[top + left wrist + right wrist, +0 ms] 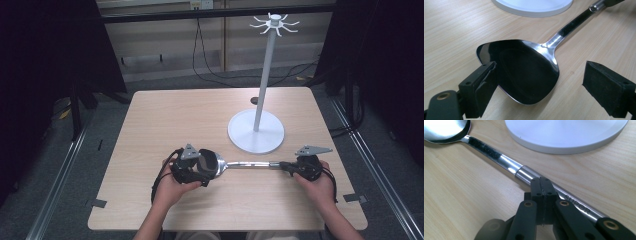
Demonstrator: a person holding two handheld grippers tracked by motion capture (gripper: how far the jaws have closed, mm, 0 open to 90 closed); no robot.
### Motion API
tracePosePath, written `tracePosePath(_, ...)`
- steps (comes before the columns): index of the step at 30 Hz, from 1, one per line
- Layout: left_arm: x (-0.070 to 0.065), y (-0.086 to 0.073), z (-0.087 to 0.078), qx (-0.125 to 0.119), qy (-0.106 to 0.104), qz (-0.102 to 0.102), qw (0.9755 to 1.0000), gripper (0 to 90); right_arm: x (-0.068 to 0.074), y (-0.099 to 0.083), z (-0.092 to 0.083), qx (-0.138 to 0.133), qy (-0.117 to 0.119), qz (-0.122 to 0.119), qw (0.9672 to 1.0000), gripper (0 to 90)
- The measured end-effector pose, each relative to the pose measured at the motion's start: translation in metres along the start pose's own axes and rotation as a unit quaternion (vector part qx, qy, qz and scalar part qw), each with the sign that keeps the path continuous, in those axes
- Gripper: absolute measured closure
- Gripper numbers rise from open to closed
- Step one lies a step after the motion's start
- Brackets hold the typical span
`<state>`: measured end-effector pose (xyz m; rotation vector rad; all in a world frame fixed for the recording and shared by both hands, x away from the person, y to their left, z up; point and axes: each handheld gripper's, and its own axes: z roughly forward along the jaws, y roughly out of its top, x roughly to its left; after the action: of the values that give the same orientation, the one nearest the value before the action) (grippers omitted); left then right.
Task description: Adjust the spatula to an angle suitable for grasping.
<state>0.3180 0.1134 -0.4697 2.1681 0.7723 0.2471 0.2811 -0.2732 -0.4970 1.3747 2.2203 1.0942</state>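
The right claw point(543, 185), jaws pressed together, rests against the handle of the shiny steel ladle point(524, 72) lying on the pale wooden tabletop point(165, 115). The left claw point(539, 82) stands wide around its bowl, beside the white round-based hook stand point(256, 131).

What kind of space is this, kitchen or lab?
Likely a lab or test bay: a bare wooden table flanked by dark curtains, cables on the floor, and a staged ladle beside a white hook stand.
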Motion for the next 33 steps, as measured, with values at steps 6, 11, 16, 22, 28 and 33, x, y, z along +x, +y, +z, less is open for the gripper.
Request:
tracePosePath(6, -0.003, 0.002, -0.006, -0.009, -0.004, 0.001, 0.9999, 12.4, -0.002, 0.002, 0.002, -0.001, -0.004, 0.003, 1.0000, 90.0)
tracePosePath(11, -0.004, 0.003, -0.009, -0.011, -0.004, 0.000, 0.9999, 12.4, -0.003, 0.003, 0.004, -0.002, -0.008, 0.002, 1.0000, 90.0)
tracePosePath(16, -0.005, 0.004, -0.012, -0.013, -0.003, 0.007, 0.9999, 12.4, -0.003, 0.004, 0.007, 0.000, -0.012, 0.004, 0.9999, 90.0)
tracePosePath(22, -0.005, 0.003, -0.013, -0.015, -0.004, 0.006, 0.9999, 12.4, -0.005, 0.005, 0.009, -0.002, -0.017, 0.002, 0.9999, 90.0)
tracePosePath(28, -0.007, 0.005, -0.011, -0.009, -0.005, 0.011, 0.9999, 12.4, -0.010, 0.004, 0.011, -0.004, -0.016, 0.008, 0.9998, 90.0)
tracePosePath(33, -0.009, 0.008, -0.007, -0.008, -0.012, 0.007, 0.9999, 12.3, -0.010, 0.003, 0.005, -0.016, -0.007, 0.018, 0.9997, 85.3)
